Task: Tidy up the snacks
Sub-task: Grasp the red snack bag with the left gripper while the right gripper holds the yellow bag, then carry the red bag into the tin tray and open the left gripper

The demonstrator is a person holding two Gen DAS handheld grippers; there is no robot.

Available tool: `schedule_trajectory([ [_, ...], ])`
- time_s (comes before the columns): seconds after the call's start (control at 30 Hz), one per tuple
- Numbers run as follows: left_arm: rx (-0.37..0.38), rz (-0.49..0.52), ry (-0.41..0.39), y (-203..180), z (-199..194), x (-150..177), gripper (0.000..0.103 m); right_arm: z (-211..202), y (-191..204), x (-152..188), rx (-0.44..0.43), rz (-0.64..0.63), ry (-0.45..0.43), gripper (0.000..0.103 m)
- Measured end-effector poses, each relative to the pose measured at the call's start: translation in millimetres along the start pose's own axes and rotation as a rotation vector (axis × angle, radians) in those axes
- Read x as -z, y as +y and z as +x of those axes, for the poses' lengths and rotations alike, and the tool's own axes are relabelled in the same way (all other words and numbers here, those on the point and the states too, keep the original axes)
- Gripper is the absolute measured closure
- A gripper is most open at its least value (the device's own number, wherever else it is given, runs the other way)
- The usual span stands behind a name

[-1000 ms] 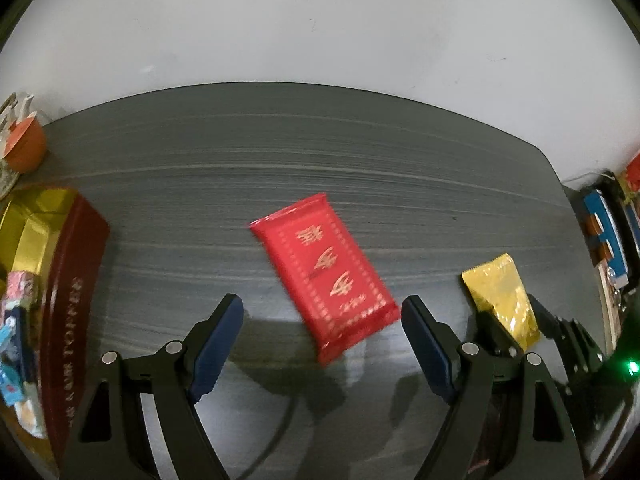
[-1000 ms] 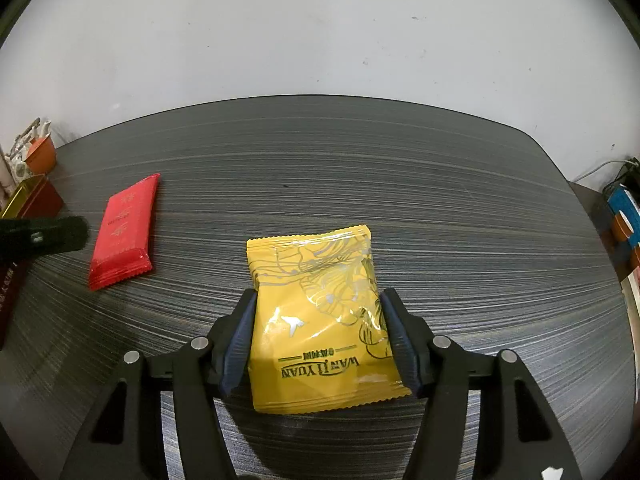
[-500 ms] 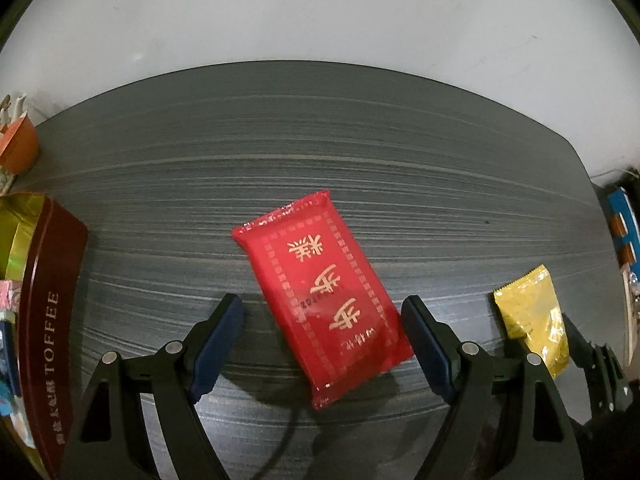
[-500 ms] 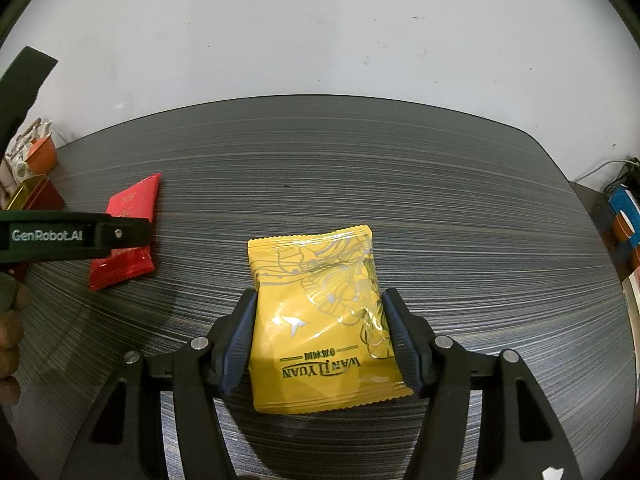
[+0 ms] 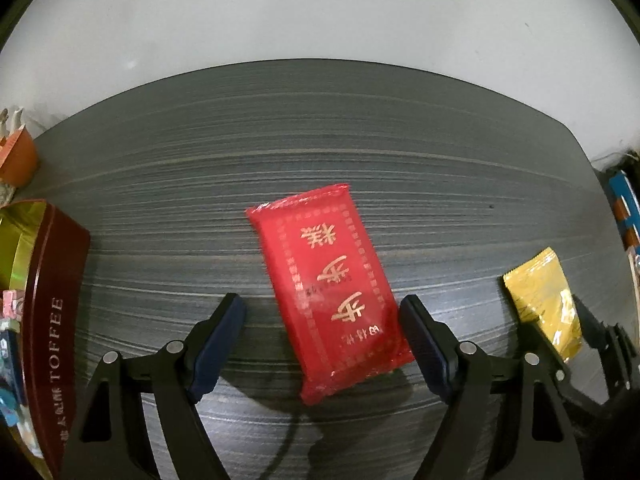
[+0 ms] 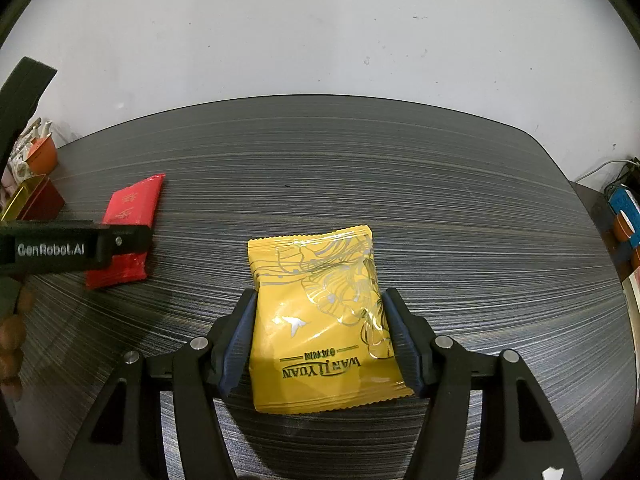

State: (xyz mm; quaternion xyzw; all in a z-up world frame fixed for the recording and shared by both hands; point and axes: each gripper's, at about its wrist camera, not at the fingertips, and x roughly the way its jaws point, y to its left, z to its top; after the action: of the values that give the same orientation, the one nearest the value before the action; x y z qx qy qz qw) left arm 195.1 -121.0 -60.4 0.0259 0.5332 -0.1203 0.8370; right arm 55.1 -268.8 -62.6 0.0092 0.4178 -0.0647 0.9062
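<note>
A red snack packet [image 5: 330, 276] with gold characters lies flat on the dark table, between the fingers of my left gripper [image 5: 322, 340]. That gripper is open and its right finger is close to the packet's edge. The red packet also shows in the right wrist view [image 6: 128, 224], partly behind the left gripper's body. My right gripper [image 6: 320, 340] is shut on a yellow Wan Li Yuan snack packet [image 6: 320, 320], both pads against its sides. The yellow packet also shows in the left wrist view [image 5: 544, 300] at the right.
A dark red toffee tin [image 5: 44, 320] with a gold lining holds small wrapped sweets at the left edge of the table. An orange cup [image 5: 16, 156] stands behind it. Blue and orange boxes [image 6: 624, 212] sit off the table's right end. A white wall backs the table.
My left gripper has moved forward and right over the red packet, which now lies between its fingers. The right gripper and the yellow packet have stayed still.
</note>
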Motion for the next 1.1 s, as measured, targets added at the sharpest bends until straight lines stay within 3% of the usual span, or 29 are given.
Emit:
schedule_trajectory([
  [0.13, -0.019, 0.021, -0.008, 1.5, -2.2, 4.5, 0.036, 0.1, 0.2, 0.0, 0.001, 0.000, 0.000, 0.043],
  [0.2, -0.019, 0.042, -0.019, 2.1, -6.0, 5.4, 0.051, 0.3, 0.1, 0.0, 0.000, 0.000, 0.000, 0.043],
  [0.3, -0.015, 0.059, -0.025, 3.8, -7.8, 8.6, 0.054, 0.5, 0.1, -0.1, 0.001, 0.000, -0.001, 0.043],
  [0.57, -0.040, 0.082, -0.036, 8.3, -22.4, 25.4, 0.056, 0.7, 0.3, -0.1, 0.001, 0.000, -0.001, 0.043],
  [1.1, -0.004, 0.045, -0.064, 18.4, -58.1, 53.8, 0.057, 0.5, 0.7, 0.3, 0.002, 0.000, -0.002, 0.043],
])
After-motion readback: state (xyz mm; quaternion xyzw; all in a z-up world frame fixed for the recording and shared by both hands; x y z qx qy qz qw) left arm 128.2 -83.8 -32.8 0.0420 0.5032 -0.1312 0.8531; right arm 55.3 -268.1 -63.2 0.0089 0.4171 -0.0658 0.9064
